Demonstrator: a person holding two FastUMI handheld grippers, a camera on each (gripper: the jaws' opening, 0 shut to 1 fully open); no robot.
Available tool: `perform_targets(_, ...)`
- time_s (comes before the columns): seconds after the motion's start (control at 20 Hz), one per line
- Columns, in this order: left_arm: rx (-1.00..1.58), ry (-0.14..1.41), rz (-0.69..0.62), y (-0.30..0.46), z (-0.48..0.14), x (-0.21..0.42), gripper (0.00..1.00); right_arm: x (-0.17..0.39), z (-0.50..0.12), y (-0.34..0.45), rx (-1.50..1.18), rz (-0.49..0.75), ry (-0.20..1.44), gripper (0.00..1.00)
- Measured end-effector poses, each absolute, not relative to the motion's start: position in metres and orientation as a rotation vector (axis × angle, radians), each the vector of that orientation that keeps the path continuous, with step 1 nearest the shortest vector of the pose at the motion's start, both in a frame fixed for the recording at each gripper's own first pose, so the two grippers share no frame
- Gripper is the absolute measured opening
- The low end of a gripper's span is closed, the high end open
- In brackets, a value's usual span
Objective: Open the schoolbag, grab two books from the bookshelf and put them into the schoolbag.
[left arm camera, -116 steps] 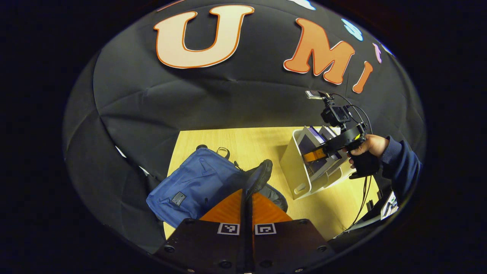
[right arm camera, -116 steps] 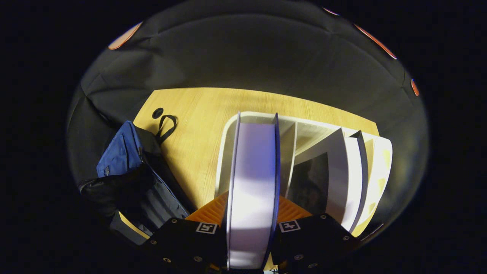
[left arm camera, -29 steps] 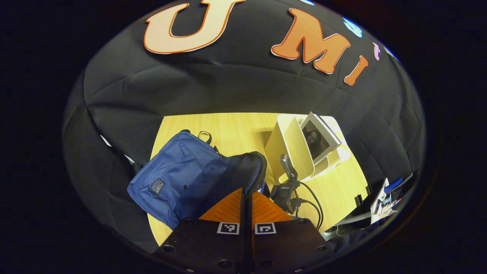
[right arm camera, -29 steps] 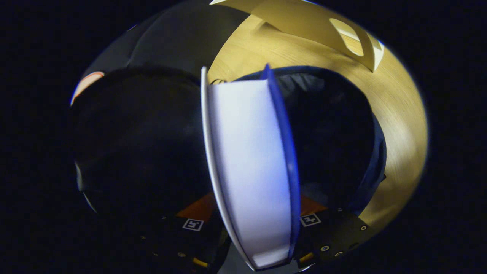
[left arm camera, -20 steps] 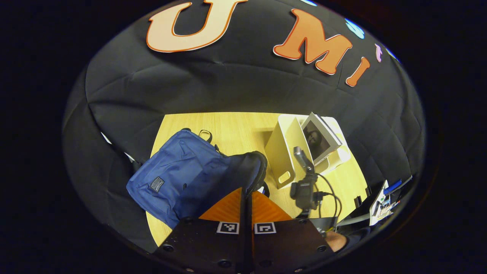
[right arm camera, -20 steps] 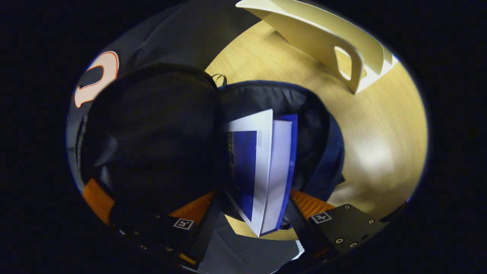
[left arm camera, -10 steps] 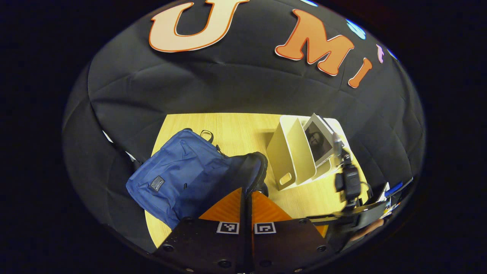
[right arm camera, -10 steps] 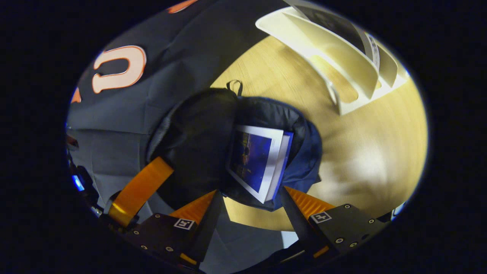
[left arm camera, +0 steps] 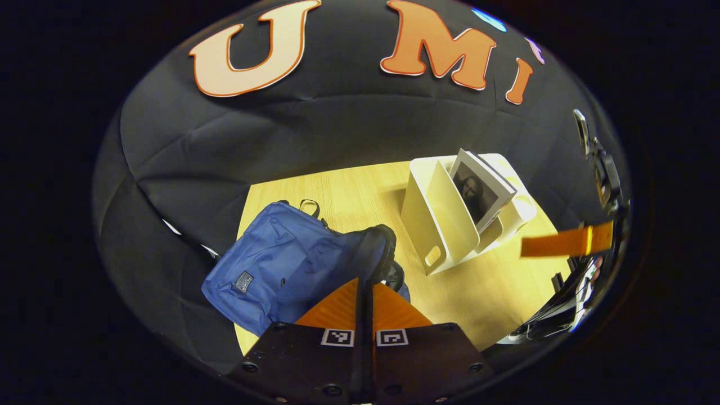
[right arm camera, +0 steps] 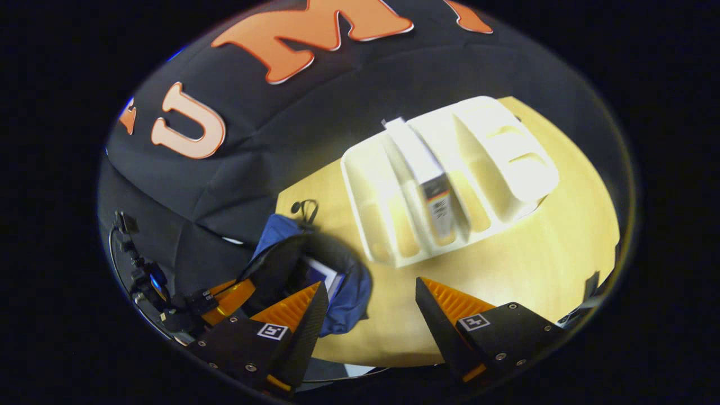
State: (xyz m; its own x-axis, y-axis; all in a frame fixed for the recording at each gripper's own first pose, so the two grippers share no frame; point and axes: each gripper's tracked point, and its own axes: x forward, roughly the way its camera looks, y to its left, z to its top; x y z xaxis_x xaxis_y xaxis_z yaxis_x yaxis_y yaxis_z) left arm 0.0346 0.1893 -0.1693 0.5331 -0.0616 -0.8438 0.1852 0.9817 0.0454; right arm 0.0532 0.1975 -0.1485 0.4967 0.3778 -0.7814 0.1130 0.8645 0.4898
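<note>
The blue schoolbag (left arm camera: 270, 264) lies on the wooden table (left arm camera: 360, 191), its black-lined flap (left arm camera: 378, 253) lifted. My left gripper (left arm camera: 364, 284) is shut on that flap's zipper rim. In the right gripper view the schoolbag (right arm camera: 349, 298) is open, and a blue-covered book (right arm camera: 322, 274) lies inside it. My right gripper (right arm camera: 371, 298) hangs open and empty above the table, between the bag and the white bookshelf (right arm camera: 489, 169). One book (right arm camera: 422, 163) stands in a middle slot. In the left gripper view that book (left arm camera: 478, 191) shows a portrait cover in the bookshelf (left arm camera: 433, 219).
An orange finger of the right gripper (left arm camera: 565, 242) reaches in at the right edge of the left gripper view. The left gripper's orange finger (right arm camera: 228, 298) and its camera (right arm camera: 149, 281) sit left of the bag. Bare table (right arm camera: 534, 264) lies before the shelf.
My right gripper let go of the blue book inside the schoolbag, opened, and drew up and back, turning toward the bookshelf. The left gripper kept its hold on the flap.
</note>
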Motion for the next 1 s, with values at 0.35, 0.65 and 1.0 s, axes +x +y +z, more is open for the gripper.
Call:
perform_targets(0.35, 0.100, 1.012, -0.142, 0.186, -0.175, 0.027, 0.01, 0.119, -0.137, 0.160, 0.654, 0.128, 0.980, 0.94)
perform_targets(0.65, 0.087, 1.021, -0.139, 0.189, -0.178, 0.027, 0.00, 0.147, -0.170, 0.151, 0.422, 0.114, 1.058, 0.93)
perform_targets(1.0, 0.084, 1.020, -0.138, 0.195, -0.176, 0.029, 0.00, 0.185, -0.183, 0.174, 0.140, 0.204, 1.150, 0.90)
